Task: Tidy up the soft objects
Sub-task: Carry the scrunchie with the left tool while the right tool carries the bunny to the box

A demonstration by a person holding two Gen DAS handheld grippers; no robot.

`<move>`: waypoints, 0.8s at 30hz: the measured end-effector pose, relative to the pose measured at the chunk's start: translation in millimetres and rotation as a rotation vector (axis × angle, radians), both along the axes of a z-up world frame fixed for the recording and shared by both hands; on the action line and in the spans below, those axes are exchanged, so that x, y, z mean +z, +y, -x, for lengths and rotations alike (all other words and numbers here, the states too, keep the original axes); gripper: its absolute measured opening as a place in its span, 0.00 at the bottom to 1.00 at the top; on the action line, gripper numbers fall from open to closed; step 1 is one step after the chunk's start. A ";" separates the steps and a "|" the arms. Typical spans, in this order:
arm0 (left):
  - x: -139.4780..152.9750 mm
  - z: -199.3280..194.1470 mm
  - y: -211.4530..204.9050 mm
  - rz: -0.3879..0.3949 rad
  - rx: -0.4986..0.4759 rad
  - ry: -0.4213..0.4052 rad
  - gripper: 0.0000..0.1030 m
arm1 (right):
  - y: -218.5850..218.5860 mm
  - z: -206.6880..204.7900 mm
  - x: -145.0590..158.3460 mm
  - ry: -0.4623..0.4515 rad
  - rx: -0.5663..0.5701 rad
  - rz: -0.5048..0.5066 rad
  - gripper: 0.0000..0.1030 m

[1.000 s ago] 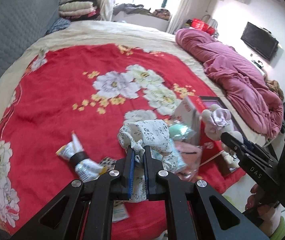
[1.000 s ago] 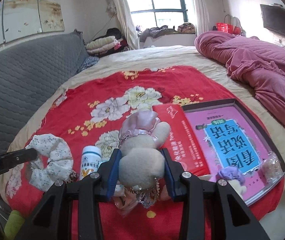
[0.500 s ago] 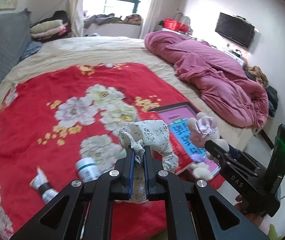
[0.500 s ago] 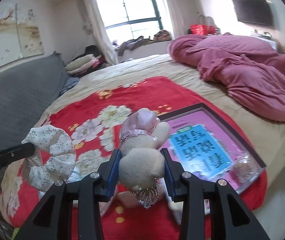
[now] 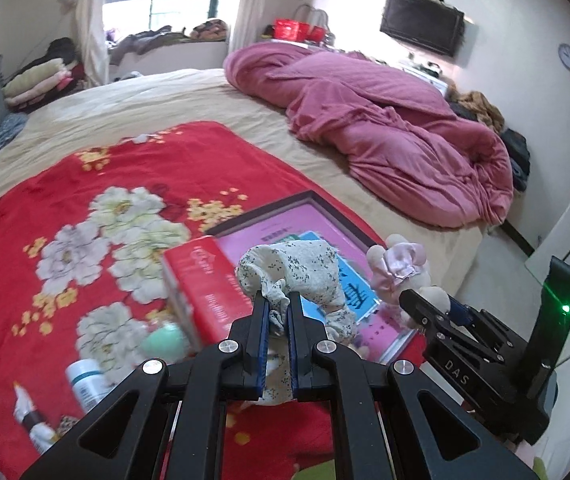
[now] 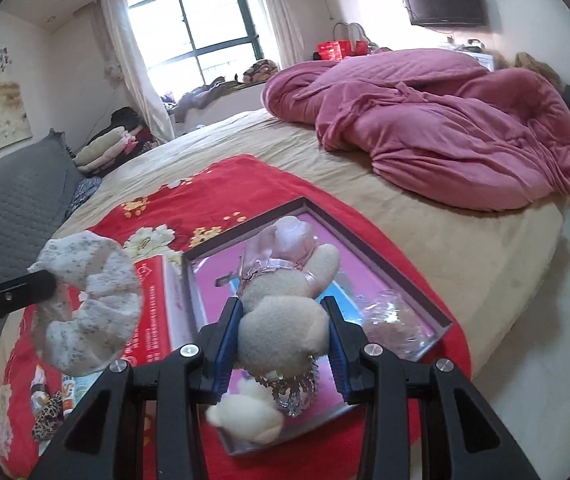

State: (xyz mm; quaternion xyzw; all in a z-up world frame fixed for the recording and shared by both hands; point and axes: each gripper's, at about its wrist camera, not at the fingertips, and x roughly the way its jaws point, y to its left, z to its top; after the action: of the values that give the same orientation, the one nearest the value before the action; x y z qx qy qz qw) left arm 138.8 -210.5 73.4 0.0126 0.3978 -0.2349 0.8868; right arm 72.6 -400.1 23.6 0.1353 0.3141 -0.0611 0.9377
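Note:
My left gripper [image 5: 277, 300] is shut on a white floral scrunchie [image 5: 297, 272], held above the red floral blanket [image 5: 85, 184]. The same scrunchie [image 6: 93, 304] hangs at the left of the right wrist view. My right gripper [image 6: 283, 308] is shut on a beige plush toy with a pink bow [image 6: 285, 304], held over the dark-framed pink tray [image 6: 369, 248]. In the left wrist view the plush toy [image 5: 401, 268] and right gripper [image 5: 425, 308] sit at the right, above the tray's [image 5: 317, 204] near corner.
A red box [image 5: 205, 280] stands beside the tray. A mint round object [image 5: 163, 342], a white bottle [image 5: 85, 382] and a tube [image 5: 31, 420] lie on the blanket. A crumpled pink duvet [image 5: 397, 128] covers the far right of the bed. A clear wrapped item [image 6: 393, 316] lies in the tray.
Both grippers have swung right across the bed, each still holding its item. The tray and box now lie under them, and the bottle and tube have slid to the lower left.

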 end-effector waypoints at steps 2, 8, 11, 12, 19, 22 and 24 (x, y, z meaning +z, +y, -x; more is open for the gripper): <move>-5.4 -5.0 -12.9 -0.012 -0.016 0.008 0.08 | -4.5 -0.1 -2.5 0.002 -0.005 -0.003 0.39; -27.4 -21.3 -45.7 -0.051 -0.046 0.042 0.08 | -18.8 -1.2 -11.1 0.015 -0.019 -0.017 0.39; -37.8 -28.4 -53.8 -0.068 -0.052 0.056 0.08 | -20.7 -1.6 -13.2 0.015 -0.019 -0.023 0.39; -40.6 -29.7 -56.6 -0.072 -0.054 0.059 0.08 | -21.2 -1.4 -14.2 0.015 -0.021 -0.021 0.39; -60.5 -41.9 -68.4 -0.094 -0.047 0.094 0.08 | -20.7 -4.9 -19.3 0.030 -0.007 -0.020 0.39; -66.6 -46.7 -73.8 -0.104 -0.049 0.096 0.08 | -20.4 -5.9 -21.1 0.033 -0.003 -0.019 0.39; -69.3 -49.1 -76.7 -0.110 -0.051 0.095 0.08 | -19.5 -6.6 -23.7 0.038 -0.001 -0.018 0.39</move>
State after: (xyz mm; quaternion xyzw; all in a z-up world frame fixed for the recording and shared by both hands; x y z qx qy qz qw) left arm 187.9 -287.2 4.1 0.0602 0.4510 -0.2355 0.8588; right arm 79.2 -419.5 -0.2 0.1429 0.3325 -0.0615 0.9302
